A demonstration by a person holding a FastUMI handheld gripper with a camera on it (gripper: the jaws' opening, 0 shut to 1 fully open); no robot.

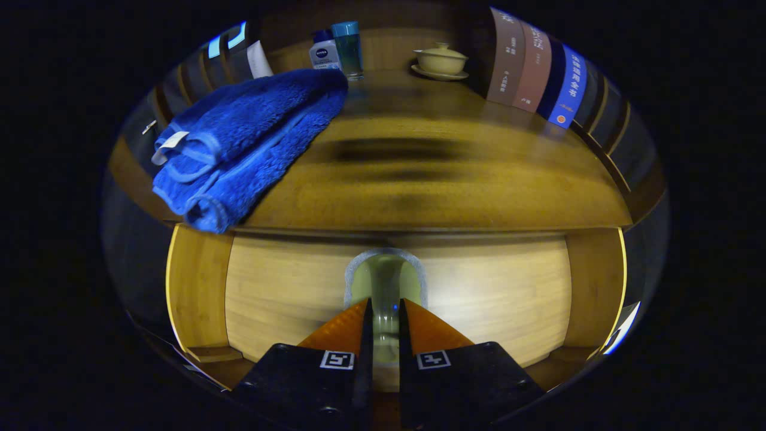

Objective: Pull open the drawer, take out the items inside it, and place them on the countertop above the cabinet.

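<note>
The drawer [197,287] of pale wood stands pulled open below the wooden countertop [455,179]. My gripper [385,303] is over the drawer, and its fingers are shut on a slim translucent greenish item [386,278]. The item sticks out ahead of the fingertips, and a grey rounded outline surrounds its far end. Its lower part is hidden between the fingers. A folded blue towel [239,137] lies on the left of the countertop, with one corner hanging over the front edge above the drawer.
At the back of the countertop stand a small white bottle [324,54], a teal glass tumbler [349,49] and a cream lidded cup on a saucer [441,60]. Upright books [534,72] line the right side. The drawer's side walls [595,287] flank my fingers.
</note>
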